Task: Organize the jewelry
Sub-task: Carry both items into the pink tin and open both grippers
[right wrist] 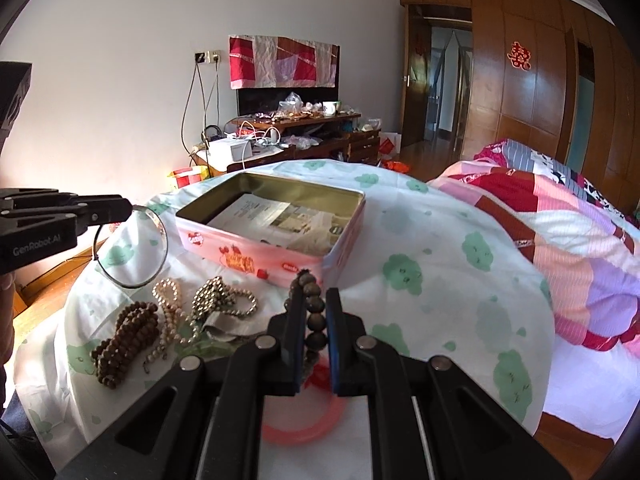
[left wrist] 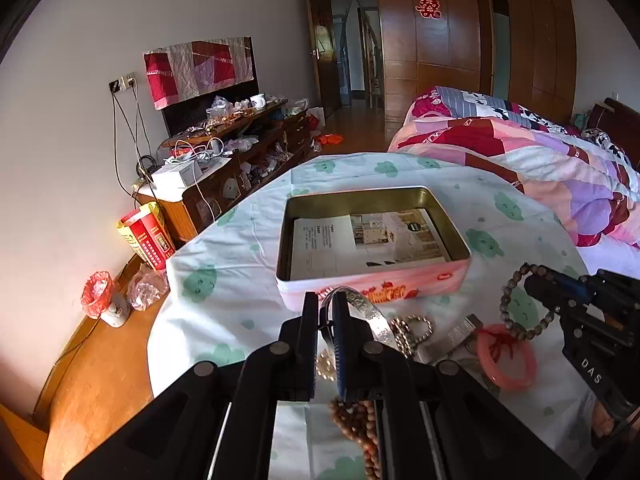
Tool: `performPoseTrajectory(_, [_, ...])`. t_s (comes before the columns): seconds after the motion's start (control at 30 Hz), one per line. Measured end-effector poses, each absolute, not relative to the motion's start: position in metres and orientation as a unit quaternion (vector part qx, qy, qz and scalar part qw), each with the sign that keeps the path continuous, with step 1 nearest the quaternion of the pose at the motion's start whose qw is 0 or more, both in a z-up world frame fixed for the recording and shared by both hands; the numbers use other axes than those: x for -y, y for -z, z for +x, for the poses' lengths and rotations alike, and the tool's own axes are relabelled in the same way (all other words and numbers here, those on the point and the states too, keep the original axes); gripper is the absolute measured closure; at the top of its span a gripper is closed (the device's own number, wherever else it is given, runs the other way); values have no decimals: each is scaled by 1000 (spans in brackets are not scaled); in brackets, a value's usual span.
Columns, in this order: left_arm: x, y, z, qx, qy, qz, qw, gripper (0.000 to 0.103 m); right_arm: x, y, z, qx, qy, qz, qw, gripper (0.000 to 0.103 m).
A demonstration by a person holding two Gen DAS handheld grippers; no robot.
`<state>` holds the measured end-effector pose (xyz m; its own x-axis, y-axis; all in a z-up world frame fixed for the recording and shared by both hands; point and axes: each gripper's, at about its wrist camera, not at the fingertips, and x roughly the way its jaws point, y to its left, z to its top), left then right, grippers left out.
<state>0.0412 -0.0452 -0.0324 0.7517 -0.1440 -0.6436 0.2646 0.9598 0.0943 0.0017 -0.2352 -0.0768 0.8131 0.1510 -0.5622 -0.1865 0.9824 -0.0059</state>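
Jewelry lay spread on a table (right wrist: pixel 440 240) covered with a white cloth printed with green clouds, beside a bed (left wrist: pixel 540 152) under a patchwork quilt. Near the middle of the cloth stood an open pink tin (left wrist: pixel 376 284), its gold inside holding only a printed leaflet (left wrist: pixel 360 244). The left gripper (left wrist: pixel 326 300) hung just in front of the tin's near wall, its tongs pinching the rim of a silver bangle (left wrist: pixel 368 312); in the right wrist view the bangle (right wrist: pixel 132 248) dangled off the cloth, clear of the pile below. The right gripper (right wrist: pixel 314 300) had its tongs pressed together on a dark bead bracelet (right wrist: pixel 312 304), whose loop (left wrist: pixel 520 304) hung from the tips in the left wrist view, to the right of the tin. Below that gripper a pink bangle (right wrist: pixel 304 428) with a red thread rested on the cloth. To the left sat a heap of brown wooden beads (right wrist: pixel 124 340), then a pale pearl strand (right wrist: pixel 168 304) and a metallic bead bracelet (right wrist: pixel 220 296) lying partly on a silver mesh band (left wrist: pixel 456 336), all close together between the tin and the table's near edge.
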Motion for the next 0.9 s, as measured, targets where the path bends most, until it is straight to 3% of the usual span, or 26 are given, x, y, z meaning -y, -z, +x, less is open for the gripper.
performPoseTrajectory(0.53, [41,18,100,-332,97,114,931,97,233,41,54,-271,-103,-44,956,92])
performPoseTrajectory(0.9, [49,28,149,-344,83,122,927,97,215,46,104,-289,-117,-59,948,92])
